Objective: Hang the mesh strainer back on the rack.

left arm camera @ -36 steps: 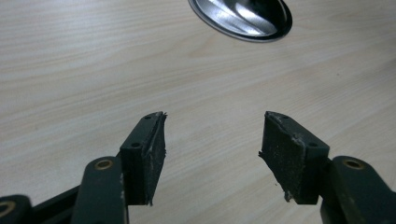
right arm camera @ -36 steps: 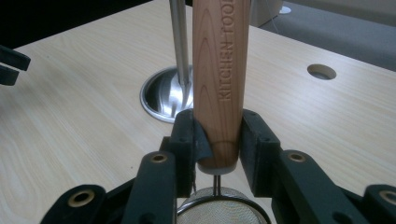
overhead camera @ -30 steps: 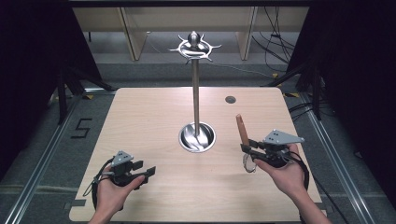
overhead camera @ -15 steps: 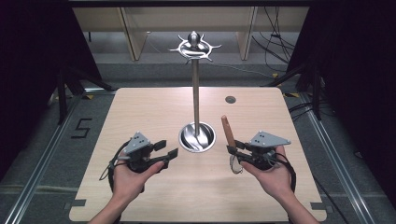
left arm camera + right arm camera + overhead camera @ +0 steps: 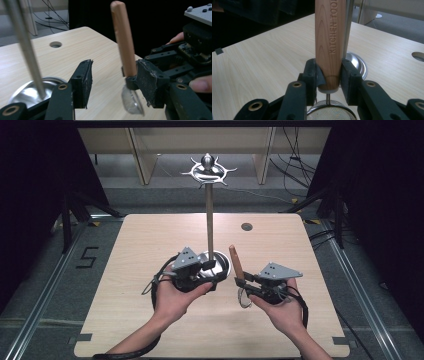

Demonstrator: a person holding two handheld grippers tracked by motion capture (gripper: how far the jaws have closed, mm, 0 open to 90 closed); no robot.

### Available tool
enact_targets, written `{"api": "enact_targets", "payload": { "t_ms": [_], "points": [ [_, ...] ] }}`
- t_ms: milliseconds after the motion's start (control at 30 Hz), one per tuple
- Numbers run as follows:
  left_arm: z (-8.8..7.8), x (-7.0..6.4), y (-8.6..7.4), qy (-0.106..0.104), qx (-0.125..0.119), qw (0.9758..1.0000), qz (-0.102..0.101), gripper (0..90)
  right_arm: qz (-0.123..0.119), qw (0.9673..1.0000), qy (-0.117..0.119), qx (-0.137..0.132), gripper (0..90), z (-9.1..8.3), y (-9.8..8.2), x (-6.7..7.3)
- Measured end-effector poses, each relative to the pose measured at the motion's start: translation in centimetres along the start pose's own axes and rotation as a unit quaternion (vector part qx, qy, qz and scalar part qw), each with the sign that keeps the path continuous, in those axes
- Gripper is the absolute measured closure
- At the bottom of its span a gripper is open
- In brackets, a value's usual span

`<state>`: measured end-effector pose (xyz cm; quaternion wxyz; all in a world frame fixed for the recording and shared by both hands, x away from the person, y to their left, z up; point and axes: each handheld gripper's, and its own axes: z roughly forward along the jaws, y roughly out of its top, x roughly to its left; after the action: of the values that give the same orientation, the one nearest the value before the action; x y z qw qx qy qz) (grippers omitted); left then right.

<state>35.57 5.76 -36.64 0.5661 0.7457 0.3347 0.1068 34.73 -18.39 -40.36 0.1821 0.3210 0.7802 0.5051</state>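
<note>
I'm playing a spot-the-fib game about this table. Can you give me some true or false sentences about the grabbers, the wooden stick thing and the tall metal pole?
1. The right gripper clamps the light-brown wooden handle of a small wire-mesh strainer. True.
2. The wooden handle lies flat on the table. False: it stands upright, with the strainer hanging below it.
3. The left gripper already squeezes the handle. False: its jaws have just been closing, yet the handle is not gripped between them and they stand open.
4. The tall silver metal stand rests on the pale wooden table. True.
5. Hooks spread out at the top of the stand. True.
6. A red cup sits by the round hole in the table. False: nothing sits there.
</note>
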Motion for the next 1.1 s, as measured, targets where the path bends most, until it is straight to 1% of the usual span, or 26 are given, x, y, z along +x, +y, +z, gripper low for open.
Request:
{"api": "enact_targets", "payload": {
  "t_ms": [100,133,167,233,300,333,400,433,467,500,533,567,600,633,667,700,767,800,833,867,900,933,1000,1033,1067,1100],
  "points": [
    [1.2,-0.6,0.2,-0.008,-0.007,0.9998,-0.015,48.4,0.003,1.0000,0.005,0.000,69.5,0.1,0.0,0.1],
    [1.4,-0.6,0.3,-0.004,-0.007,0.9999,-0.008,50.0,0.001,1.0000,0.005,0.002,69.5,0.0,0.1,0.1],
    [1.5,-0.7,0.3,-0.003,-0.009,0.9999,-0.011,52.1,0.007,0.9999,0.004,0.008,69.5,0.0,0.0,0.2],
    [2.0,-0.9,0.3,-0.009,-0.017,0.9996,-0.021,56.4,-0.008,0.9999,-0.006,0.002,69.5,-0.1,0.1,0.1],
    [2.4,-0.9,0.4,-0.013,-0.015,0.9997,-0.018,59.1,-0.002,1.0000,-0.004,0.005,69.6,-0.1,0.1,0.2],
    [2.6,-1.0,0.4,-0.012,-0.015,0.9995,-0.023,59.9,0.002,1.0000,-0.001,0.000,69.5,0.0,0.1,0.3],
    [3.0,-0.9,0.3,-0.012,-0.010,0.9994,-0.031,60.3,-0.003,1.0000,-0.006,-0.003,69.6,0.0,0.1,0.4],
    [3.1,-0.7,0.3,-0.019,-0.011,0.9992,-0.034,60.6,-0.003,1.0000,-0.005,0.006,69.6,-0.1,0.1,0.5],
    [3.2,-0.8,0.3,-0.018,-0.011,0.9988,-0.045,61.7,0.001,0.9999,-0.008,0.008,69.5,-0.2,0.1,0.6],
    [3.3,-0.6,0.3,-0.024,-0.014,0.9988,-0.041,63.0,-0.011,0.9999,-0.012,0.005,69.6,-0.1,0.1,0.5],
    [3.4,-0.7,0.3,-0.026,-0.015,0.9986,-0.045,64.3,-0.010,0.9999,-0.013,-0.003,69.6,0.0,0.1,0.6],
    [3.5,-0.6,0.3,-0.029,-0.019,0.9985,-0.042,66.1,-0.007,0.9999,-0.005,0.006,69.5,0.0,0.1,0.6],
    [3.5,-0.5,0.3,-0.029,-0.022,0.9980,-0.051,68.6,-0.016,0.9998,-0.013,0.000,69.5,0.1,0.0,0.6],
    [3.6,-0.5,0.3,-0.035,-0.022,0.9977,-0.054,69.9,-0.005,0.9999,-0.008,0.004,69.5,0.2,0.0,0.8],
    [3.6,-0.4,0.3,-0.041,-0.022,0.9975,-0.053,71.1,0.007,0.9998,-0.015,0.010,69.5,0.1,-0.1,1.0],
    [3.6,-0.4,0.4,-0.043,-0.018,0.9981,-0.042,71.8,-0.001,0.9998,-0.014,0.010,69.5,0.1,0.0,0.9],
    [3.5,-0.5,0.6,-0.043,-0.015,0.9985,-0.030,72.1,-0.022,0.9995,-0.021,0.002,69.2,0.2,0.0,0.8],
    [3.4,-0.6,0.7,-0.042,-0.013,0.9986,-0.029,72.2,-0.027,0.9994,-0.022,0.000,68.8,0.3,0.0,0.8],
    [3.3,-0.6,0.9,-0.045,-0.016,0.9986,-0.024,72.3,-0.022,0.9996,-0.020,0.001,67.8,0.3,0.0,1.0],
    [3.1,-0.4,1.1,-0.046,-0.018,0.9987,-0.008,72.3,-0.026,0.9995,-0.011,0.010,63.3,0.3,0.1,1.0],
    [2.9,-0.4,1.2,-0.045,-0.018,0.9988,-0.006,72.4,-0.031,0.9993,-0.013,0.018,61.1,0.1,0.1,1.0],
    [2.7,-0.3,1.4,-0.041,-0.020,0.9990,0.002,72.4,-0.034,0.9991,-0.023,0.014,59.0,0.1,0.0,1.0],
    [2.2,0.0,1.8,-0.037,-0.016,0.9986,0.032,72.4,-0.040,0.9986,-0.031,0.016,56.3,-0.1,-0.4,1.1],
    [1.9,0.3,2.1,-0.033,-0.009,0.9982,0.049,72.3,-0.023,0.9992,-0.025,0.023,55.6,-0.3,-0.6,1.3],
    [1.8,0.5,2.2,-0.031,-0.008,0.9980,0.054,72.4,-0.038,0.9988,-0.027,0.017,54.9,-0.4,-0.8,1.1],
    [1.6,0.8,2.4,-0.033,-0.004,0.9973,0.066,72.3,-0.038,0.9988,-0.024,0.021,54.6,-0.6,-0.9,1.1]
  ]
}}
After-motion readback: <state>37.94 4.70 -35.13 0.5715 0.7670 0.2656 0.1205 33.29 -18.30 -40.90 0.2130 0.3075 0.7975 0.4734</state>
